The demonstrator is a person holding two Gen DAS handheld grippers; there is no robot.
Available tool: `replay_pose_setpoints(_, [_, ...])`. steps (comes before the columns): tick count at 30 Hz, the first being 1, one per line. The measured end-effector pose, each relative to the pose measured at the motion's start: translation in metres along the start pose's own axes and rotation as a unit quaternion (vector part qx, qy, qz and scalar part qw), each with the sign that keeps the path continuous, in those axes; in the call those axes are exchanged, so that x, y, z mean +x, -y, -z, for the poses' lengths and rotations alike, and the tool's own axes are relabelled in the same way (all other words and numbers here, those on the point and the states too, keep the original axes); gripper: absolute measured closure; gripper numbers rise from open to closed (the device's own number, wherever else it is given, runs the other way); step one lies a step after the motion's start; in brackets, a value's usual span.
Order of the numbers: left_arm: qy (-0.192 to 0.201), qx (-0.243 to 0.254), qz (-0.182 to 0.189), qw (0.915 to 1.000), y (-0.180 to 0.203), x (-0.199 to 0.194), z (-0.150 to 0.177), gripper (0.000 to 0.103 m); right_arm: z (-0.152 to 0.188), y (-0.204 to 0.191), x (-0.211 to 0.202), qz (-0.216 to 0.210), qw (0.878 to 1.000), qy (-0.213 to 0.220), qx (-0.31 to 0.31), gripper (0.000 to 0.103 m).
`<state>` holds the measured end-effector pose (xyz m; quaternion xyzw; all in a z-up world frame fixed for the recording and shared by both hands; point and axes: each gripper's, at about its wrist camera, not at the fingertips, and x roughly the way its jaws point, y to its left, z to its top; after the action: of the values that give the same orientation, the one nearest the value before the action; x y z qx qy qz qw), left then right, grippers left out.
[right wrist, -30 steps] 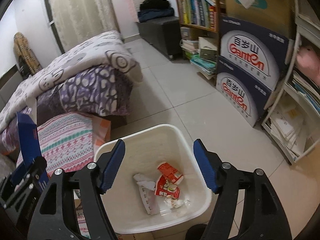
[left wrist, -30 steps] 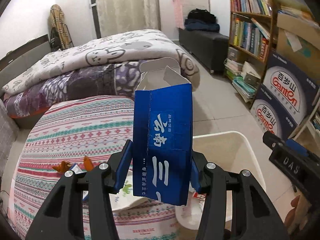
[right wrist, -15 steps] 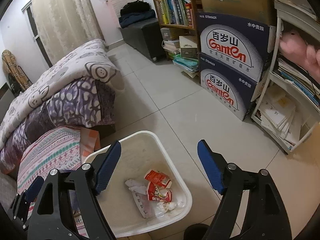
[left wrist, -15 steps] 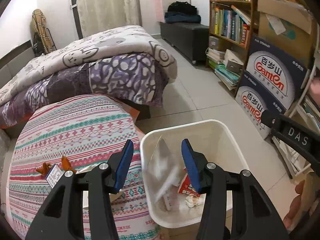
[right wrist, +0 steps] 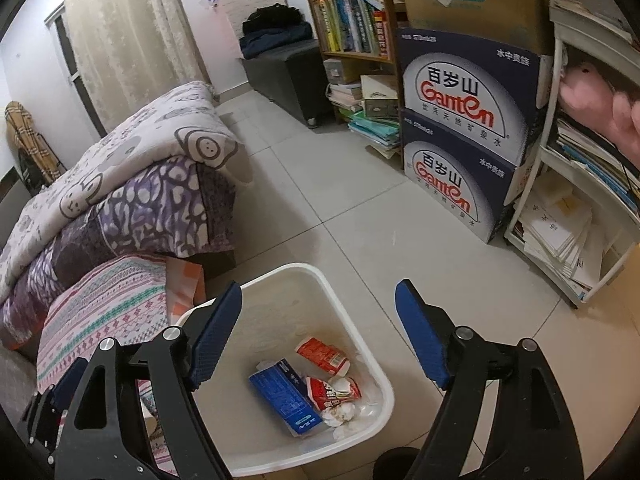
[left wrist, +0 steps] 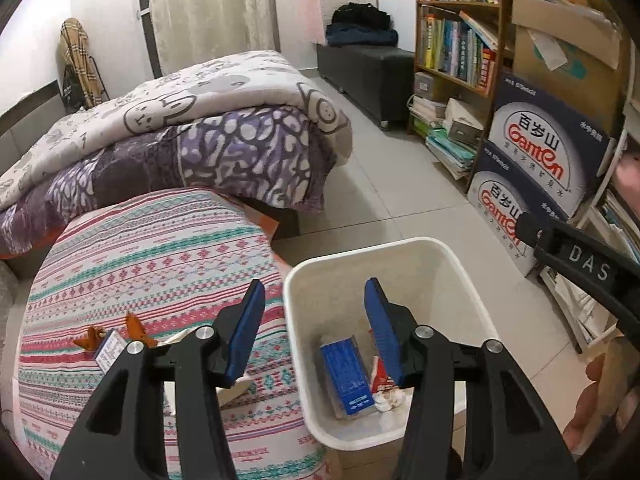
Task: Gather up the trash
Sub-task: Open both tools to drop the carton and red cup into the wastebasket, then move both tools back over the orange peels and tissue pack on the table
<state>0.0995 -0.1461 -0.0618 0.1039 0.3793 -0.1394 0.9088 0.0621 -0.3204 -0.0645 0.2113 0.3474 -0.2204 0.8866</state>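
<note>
Jaws apart on both sides, nothing between them! Your left gripper [left wrist: 314, 328] hangs over the near rim of the white bin [left wrist: 372, 250], and its jaws have just been opening wider with nothing between them. Your right gripper [right wrist: 318, 334] hovers over the same bin [right wrist: 304, 272] from the other side, jaws spread wide and likewise just widening on empty air. Down in the bin, the blue carton [left wrist: 346, 376] lies flat on its side at the bottom [right wrist: 284, 394], touching the red wrappers [right wrist: 330, 376] and crumpled white paper [right wrist: 340, 412] beside it. Out to the left, on the striped surface [left wrist: 140, 264], a small card [left wrist: 109, 350] and orange scraps [left wrist: 134, 326] lie just beside your left jaw. Beyond that sits the bed [left wrist: 180, 132], and blue water boxes [right wrist: 464, 120] stand stacked by the bookshelf [right wrist: 352, 12].
</note>
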Motion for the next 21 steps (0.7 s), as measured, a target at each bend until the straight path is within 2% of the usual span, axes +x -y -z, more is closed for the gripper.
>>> replay_pose_setpoints(6, [-0.013, -0.016, -0.024, 0.9995, -0.027, 0.003, 0.005, 0.044, 0.006, -0.024, 0.000, -0.009, 1.000, -0.002, -0.020, 0.024])
replay_pose_setpoints(9, [-0.022, -0.019, -0.039, 0.9988, -0.043, 0.006, 0.010, 0.034, 0.011, -0.037, -0.001, -0.013, 0.999, -0.003, -0.029, 0.018])
replay_pose_setpoints(11, [-0.031, -0.022, -0.052, 0.9979, -0.055, 0.009, 0.015, 0.032, 0.014, -0.046, -0.001, -0.016, 0.999, -0.004, -0.035, 0.012])
replay_pose_setpoints(14, [-0.050, -0.029, -0.067, 0.9961, -0.073, 0.015, 0.021, 0.026, 0.019, -0.060, -0.001, -0.021, 0.999, -0.006, -0.047, 0.009])
replay_pose_setpoints(21, [-0.097, -0.066, -0.105, 0.9875, -0.127, 0.030, 0.036, 0.023, 0.037, -0.099, 0.008, -0.033, 0.995, -0.034, -0.091, 0.007])
